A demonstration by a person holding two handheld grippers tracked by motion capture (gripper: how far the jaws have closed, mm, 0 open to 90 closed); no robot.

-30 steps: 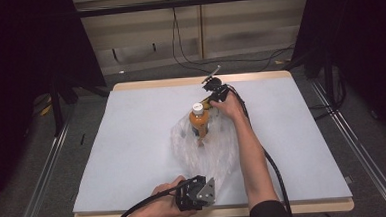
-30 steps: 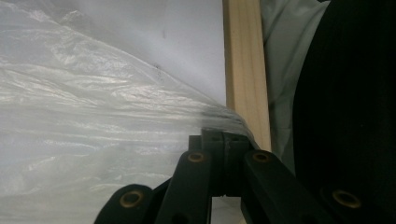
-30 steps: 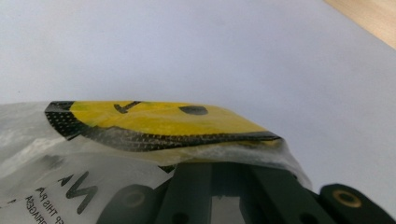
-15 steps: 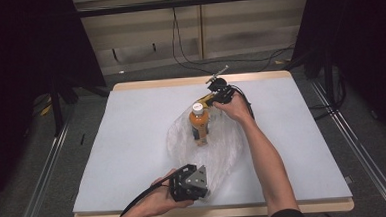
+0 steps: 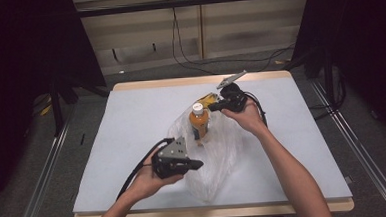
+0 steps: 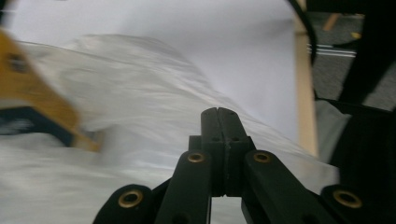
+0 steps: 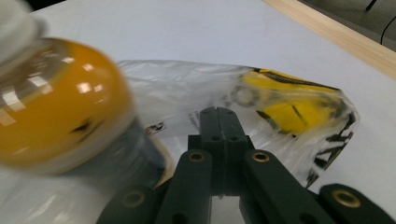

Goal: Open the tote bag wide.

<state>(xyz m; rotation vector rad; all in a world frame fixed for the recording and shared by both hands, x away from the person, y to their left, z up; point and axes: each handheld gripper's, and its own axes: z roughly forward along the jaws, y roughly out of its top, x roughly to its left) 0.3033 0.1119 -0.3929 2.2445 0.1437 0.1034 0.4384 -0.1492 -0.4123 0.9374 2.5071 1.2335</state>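
Orange bottle upright mid-tabletop, inside clear plastic bag. Bag thin, slippery, limp; best pinched at rim. Right gripper jaws closed, film between them not discernible; left gripper jaws closed, empty.

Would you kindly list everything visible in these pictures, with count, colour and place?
Bottle: one, orange with white cap, upright at table centre, in the bag's mouth.
Plastic bag: one, clear with yellow and black print, lying mid-table.
Table: one, white top with wooden edge.
Cables: several, black, on the floor beyond the table.
Left gripper: one, black, fingers shut, at the bag's near side.
Right gripper: one, black, fingers shut on the bag's far edge.
Forearms: two, bare, from the bottom.
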